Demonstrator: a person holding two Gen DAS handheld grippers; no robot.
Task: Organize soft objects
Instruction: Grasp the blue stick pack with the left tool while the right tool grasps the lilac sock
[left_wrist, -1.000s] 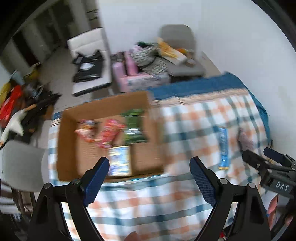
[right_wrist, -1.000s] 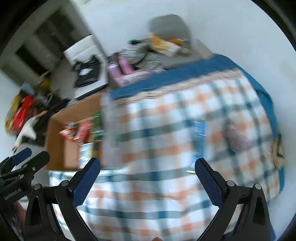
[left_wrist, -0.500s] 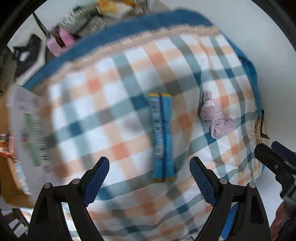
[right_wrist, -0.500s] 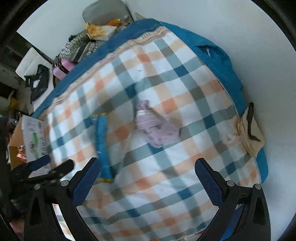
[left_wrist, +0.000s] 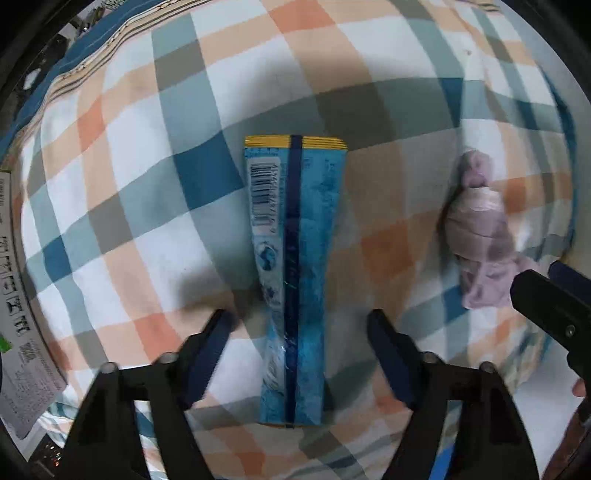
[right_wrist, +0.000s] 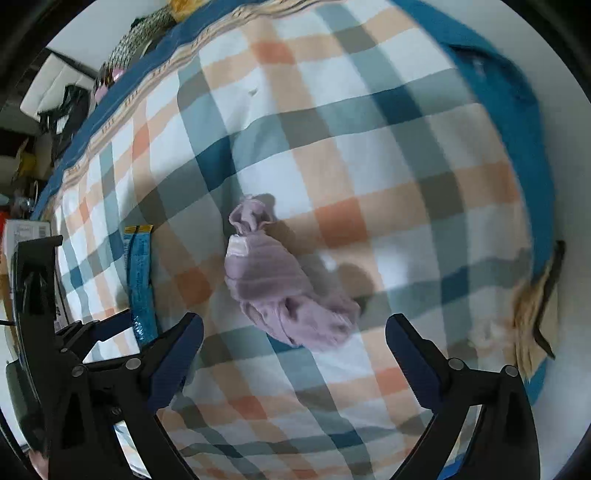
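A long blue snack packet (left_wrist: 295, 266) with yellow ends lies on the checked bedspread (left_wrist: 155, 206). My left gripper (left_wrist: 298, 325) is open, its jaws on either side of the packet's near half, low over the cloth. A crumpled lilac cloth (right_wrist: 280, 284) lies to the packet's right; it also shows in the left wrist view (left_wrist: 480, 236). My right gripper (right_wrist: 294, 332) is open just above the lilac cloth's near end. The packet shows at the left of the right wrist view (right_wrist: 139, 280).
A cardboard box flap with printed labels (left_wrist: 14, 332) sits at the left edge of the bed. A beige item with a dark strap (right_wrist: 539, 310) lies at the bed's right edge by the white wall. Cluttered chairs stand beyond the far edge (right_wrist: 74, 99).
Both grippers have swung right from the box and dropped close to the bed. The left now straddles the blue packet, the right hovers over the lilac cloth.
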